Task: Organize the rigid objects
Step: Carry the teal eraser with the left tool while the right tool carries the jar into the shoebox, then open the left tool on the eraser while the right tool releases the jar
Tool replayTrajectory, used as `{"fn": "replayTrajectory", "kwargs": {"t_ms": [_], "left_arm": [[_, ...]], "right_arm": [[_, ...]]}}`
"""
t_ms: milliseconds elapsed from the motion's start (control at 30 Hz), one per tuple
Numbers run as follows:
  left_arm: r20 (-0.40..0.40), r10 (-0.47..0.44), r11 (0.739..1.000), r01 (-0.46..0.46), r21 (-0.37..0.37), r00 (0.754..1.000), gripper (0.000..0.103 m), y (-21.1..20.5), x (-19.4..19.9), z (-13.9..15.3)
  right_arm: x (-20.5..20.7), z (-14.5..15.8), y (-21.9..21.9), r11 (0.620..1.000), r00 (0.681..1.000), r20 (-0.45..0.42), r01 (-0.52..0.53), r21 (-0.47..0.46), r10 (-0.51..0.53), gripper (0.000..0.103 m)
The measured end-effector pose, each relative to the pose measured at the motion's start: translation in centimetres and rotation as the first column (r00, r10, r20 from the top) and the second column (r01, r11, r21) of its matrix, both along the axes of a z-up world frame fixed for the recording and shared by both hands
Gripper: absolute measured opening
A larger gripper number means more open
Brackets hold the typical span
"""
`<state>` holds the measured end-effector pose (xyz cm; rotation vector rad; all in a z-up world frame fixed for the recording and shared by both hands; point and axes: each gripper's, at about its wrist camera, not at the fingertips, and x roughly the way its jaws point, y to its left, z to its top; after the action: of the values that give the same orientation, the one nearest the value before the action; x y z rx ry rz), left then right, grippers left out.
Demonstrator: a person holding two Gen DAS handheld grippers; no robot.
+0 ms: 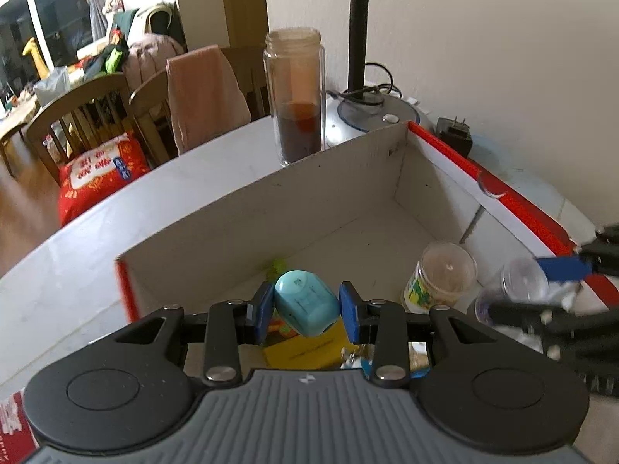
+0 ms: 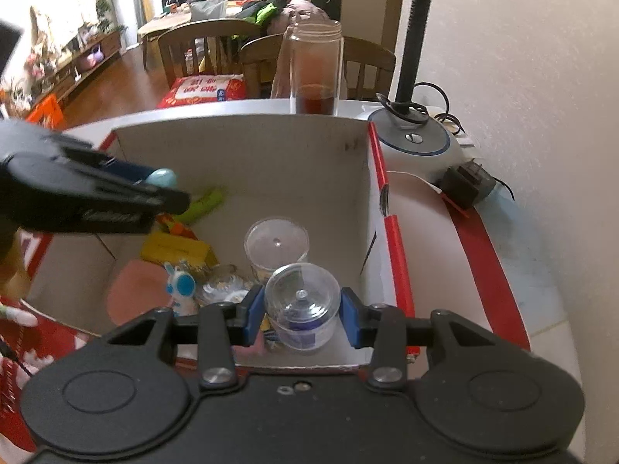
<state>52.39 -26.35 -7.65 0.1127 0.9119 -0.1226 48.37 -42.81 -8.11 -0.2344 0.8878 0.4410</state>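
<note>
Holding stuff in both claws right now, both hanging over the open cardboard box. The left gripper is clamped on a little teal plastic case, tilted between the blue pads, above the box's near-left part. The right gripper is pinched around a clear plastic cup over the near-right corner.

Looks like we're fairly deep into the sorting: the box floor already has a yellow box, a lidded clear jar, a green clip-like thing, a blue-and-white bunny toy and a pinkish round pad. What's left, I'd guess, is dropping these two in. Can't tell if more items wait outside the box.
</note>
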Motion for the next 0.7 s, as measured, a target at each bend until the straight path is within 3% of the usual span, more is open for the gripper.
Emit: {"fn": "replayTrajectory", "kwargs": {"t_ms": [167, 700], "left_arm": [[-0.019, -0.021, 0.999, 0.022, 0.038, 1.000, 0.036, -1.3, 1.3, -1.4], [-0.143, -0.003, 0.999, 0.010, 0.047, 0.990, 0.036, -1.5, 3.4, -4.2]], "right_arm": [[0.1, -0.9, 0.2, 1.000, 1.000, 0.005, -0.014, -0.014, 0.014, 0.040], [1.4, -1.1, 0.9, 1.000, 1.000, -0.017, -0.014, 0.012, 0.015, 0.042]]}}
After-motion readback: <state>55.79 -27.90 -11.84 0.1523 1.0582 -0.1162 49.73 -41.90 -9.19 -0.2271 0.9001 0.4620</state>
